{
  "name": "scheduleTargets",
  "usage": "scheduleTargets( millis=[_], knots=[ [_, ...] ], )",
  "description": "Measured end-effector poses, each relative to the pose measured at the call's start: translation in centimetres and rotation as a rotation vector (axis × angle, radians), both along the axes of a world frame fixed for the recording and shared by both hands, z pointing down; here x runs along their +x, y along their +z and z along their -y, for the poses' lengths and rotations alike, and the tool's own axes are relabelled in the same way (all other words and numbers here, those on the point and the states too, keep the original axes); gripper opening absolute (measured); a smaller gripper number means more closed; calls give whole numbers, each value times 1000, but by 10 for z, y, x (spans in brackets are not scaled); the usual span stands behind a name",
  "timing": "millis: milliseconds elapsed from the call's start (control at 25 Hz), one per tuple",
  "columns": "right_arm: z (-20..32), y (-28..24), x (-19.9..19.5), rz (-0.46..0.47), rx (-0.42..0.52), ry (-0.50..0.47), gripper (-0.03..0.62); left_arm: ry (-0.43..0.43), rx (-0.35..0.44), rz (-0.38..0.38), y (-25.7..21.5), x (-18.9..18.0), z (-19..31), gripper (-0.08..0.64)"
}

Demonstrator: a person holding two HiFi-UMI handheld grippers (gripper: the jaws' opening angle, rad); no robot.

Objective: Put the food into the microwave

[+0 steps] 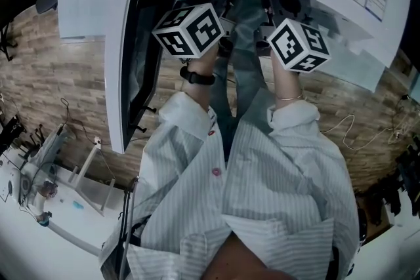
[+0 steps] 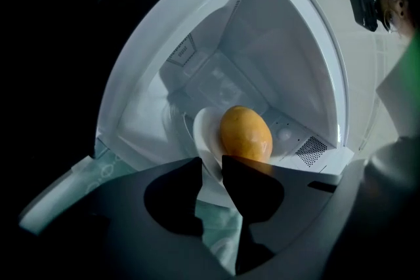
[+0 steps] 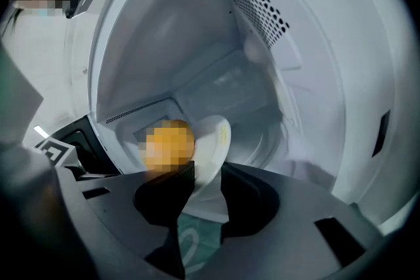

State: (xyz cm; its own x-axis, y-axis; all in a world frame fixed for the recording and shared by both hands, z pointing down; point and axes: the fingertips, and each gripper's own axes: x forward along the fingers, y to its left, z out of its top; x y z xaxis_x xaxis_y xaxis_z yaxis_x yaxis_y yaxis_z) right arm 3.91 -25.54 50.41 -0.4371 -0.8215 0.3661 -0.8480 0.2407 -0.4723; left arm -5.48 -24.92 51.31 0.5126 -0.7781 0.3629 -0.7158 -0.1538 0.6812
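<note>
Food: an oval orange-yellow fruit [image 2: 245, 132] is lying on a white plate [image 2: 200, 134], and both are sitting inside the open microwave [image 2: 289, 42].
Left gripper: the left gripper [image 2: 211, 170] is reaching into the cavity. Its jaws are standing narrowly apart with the plate's near rim in the gap, seemingly not pinching it.
Right gripper: the right gripper [image 3: 207, 174] is doing the same at the plate's other side, its jaws slightly parted around the rim.
Key relation: the fruit is lying just ahead and between the two grippers, equally near both.
Next move, judged: both grippers are likely needing to back straight out, level with the rim, so the plate is not dragged.
</note>
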Motion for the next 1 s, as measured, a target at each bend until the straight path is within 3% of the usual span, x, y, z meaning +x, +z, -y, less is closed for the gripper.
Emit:
scheduleTargets(
  millis=[560, 1000],
  knots=[
    [8, 4, 0, -167, 34, 18, 167, 12, 61, 228, -1, -4, 7, 109],
    [13, 6, 2, -254, 60, 57, 183, -27, 111, 350, 2, -7, 9, 116]
  ],
)
